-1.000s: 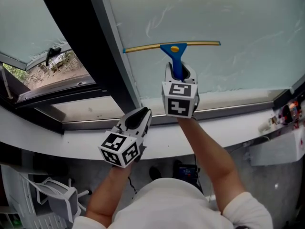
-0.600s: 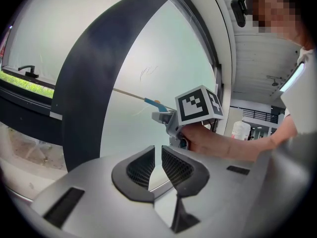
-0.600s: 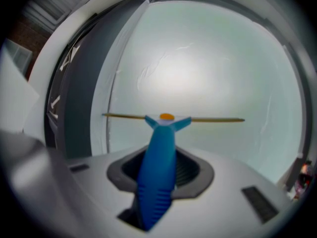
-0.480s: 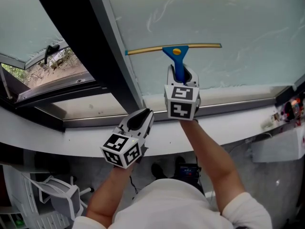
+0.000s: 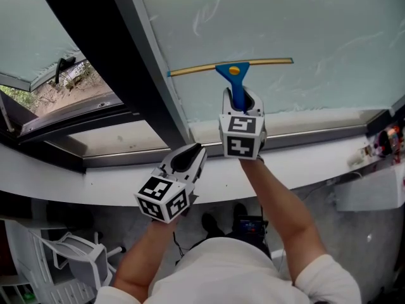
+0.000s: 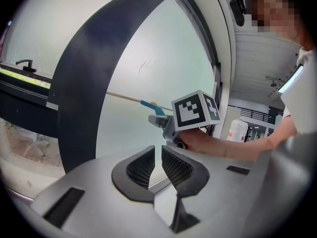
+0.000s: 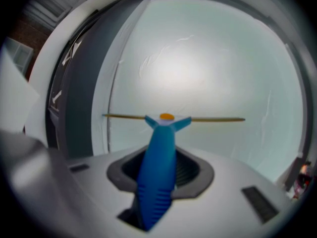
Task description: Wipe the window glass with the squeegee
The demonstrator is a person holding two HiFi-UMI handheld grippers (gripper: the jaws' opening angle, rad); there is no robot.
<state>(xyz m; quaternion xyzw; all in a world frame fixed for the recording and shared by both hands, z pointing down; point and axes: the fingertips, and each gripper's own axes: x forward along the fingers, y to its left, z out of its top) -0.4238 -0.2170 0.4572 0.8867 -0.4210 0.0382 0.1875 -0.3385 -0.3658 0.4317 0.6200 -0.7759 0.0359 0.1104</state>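
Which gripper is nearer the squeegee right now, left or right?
Right. The right gripper is shut on the squeegee, gripping its blue handle. The left gripper sits lower left, over the sill, shut and empty, clear of it.

1. The right gripper (image 5: 239, 99) points to 12 o'clock, its jaws clamped on the squeegee (image 5: 235, 84) handle and its marker cube facing up.
2. The right forearm (image 5: 278, 201) is bare and reaches up to it from 5 o'clock.
3. The left gripper (image 5: 190, 151) sits at 8 o'clock of the right one. It points to 1 o'clock, its jaws closed together with nothing between them.
4. The left forearm (image 5: 140, 255) comes in from 7 o'clock.
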